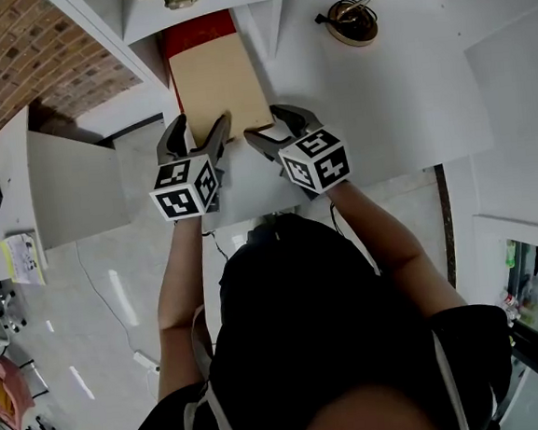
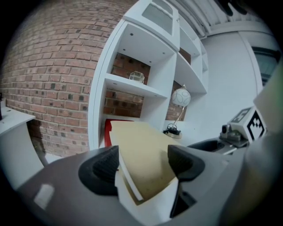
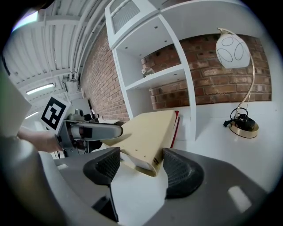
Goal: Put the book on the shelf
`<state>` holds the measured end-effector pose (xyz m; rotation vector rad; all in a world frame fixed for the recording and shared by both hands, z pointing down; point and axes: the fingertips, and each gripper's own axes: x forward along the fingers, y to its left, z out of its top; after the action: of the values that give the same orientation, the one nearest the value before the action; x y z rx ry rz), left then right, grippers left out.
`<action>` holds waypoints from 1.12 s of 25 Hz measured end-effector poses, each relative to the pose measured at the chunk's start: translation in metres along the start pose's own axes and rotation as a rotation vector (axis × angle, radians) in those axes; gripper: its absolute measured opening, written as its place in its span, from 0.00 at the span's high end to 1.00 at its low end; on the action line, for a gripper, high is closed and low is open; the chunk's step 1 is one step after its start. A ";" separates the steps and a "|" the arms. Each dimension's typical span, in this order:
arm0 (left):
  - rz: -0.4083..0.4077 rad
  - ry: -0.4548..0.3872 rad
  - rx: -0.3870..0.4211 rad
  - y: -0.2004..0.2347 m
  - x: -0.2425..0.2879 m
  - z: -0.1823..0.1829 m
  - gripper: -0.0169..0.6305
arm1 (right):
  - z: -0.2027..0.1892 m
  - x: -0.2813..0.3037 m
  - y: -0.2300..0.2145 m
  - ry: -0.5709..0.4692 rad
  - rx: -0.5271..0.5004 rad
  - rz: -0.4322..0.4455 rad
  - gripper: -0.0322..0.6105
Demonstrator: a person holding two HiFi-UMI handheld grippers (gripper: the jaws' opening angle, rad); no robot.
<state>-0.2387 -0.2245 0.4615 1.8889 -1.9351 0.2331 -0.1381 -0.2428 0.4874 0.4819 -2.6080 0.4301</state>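
Observation:
A tan book (image 1: 218, 78) lies flat-side up, its far end inside the lowest bay of the white shelf (image 1: 140, 24), over something red (image 1: 197, 28). My left gripper (image 1: 200, 126) is shut on the book's near left corner, and its own view shows the book (image 2: 141, 150) filling the gap between the jaws (image 2: 143, 163). On the near right corner my right gripper (image 1: 263, 124) is shut as well; in the right gripper view that corner (image 3: 148, 132) sits between its pads (image 3: 141, 165). The near end is raised off the white desk (image 1: 381, 106).
A lamp with a round white globe (image 3: 234, 48) and a dark base (image 1: 353, 19) stands on the desk right of the shelf. A small glass item (image 2: 137, 77) sits on the shelf board above the book. A lower white table (image 1: 70, 189) stands at the left.

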 end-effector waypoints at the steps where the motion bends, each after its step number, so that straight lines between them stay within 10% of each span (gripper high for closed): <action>1: 0.000 -0.007 -0.004 0.000 -0.001 0.002 0.45 | 0.002 0.002 -0.001 0.000 -0.001 -0.002 0.47; 28: 0.063 -0.018 -0.021 0.028 -0.006 -0.003 0.42 | 0.033 0.045 -0.014 -0.001 -0.020 -0.042 0.48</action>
<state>-0.2656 -0.2167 0.4662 1.8246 -2.0029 0.2150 -0.1824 -0.2788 0.4842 0.5294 -2.5957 0.3900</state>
